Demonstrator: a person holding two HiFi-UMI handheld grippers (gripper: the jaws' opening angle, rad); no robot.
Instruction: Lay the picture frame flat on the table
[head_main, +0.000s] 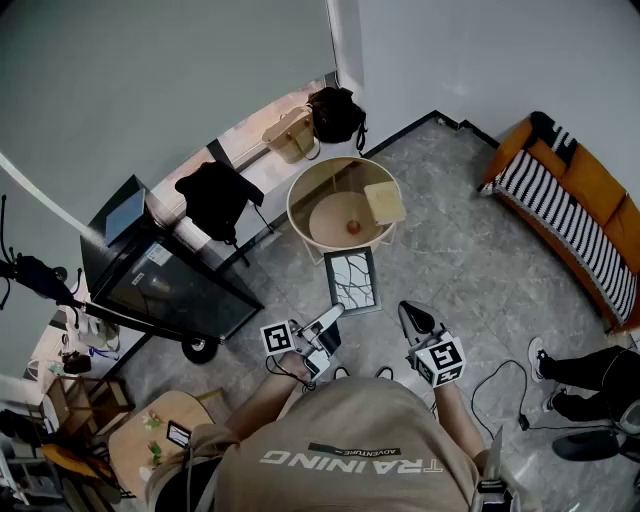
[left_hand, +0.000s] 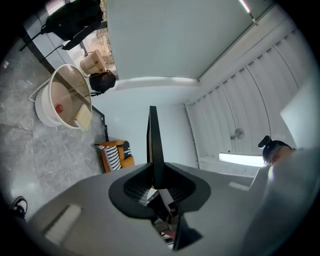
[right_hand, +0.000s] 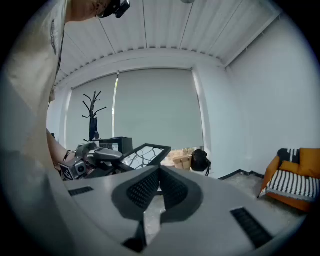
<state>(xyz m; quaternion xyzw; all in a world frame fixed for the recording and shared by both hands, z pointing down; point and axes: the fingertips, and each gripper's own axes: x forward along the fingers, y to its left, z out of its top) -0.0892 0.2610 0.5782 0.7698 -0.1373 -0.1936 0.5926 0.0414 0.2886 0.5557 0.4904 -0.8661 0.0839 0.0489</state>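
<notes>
Left gripper (head_main: 332, 314) was clamped on the frame's (head_main: 352, 280) edge, holding it up mid-air; right gripper (head_main: 406, 309) looked closed on nothing, I think.

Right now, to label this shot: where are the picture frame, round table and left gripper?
picture frame (head_main: 352, 280): head view, middle of its patterned pane.
round table (head_main: 292, 201): head view, left side of its rim.
left gripper (head_main: 335, 314): head view, between its fingertips, at the frame's corner.

My left gripper (head_main: 336, 313) about level, fingers (left_hand: 136, 188) clamped on the picture frame (head_main: 352, 280) edge, my right gripper (head_main: 407, 310) alongside, fingers (right_hand: 142, 190) together, empty
</notes>
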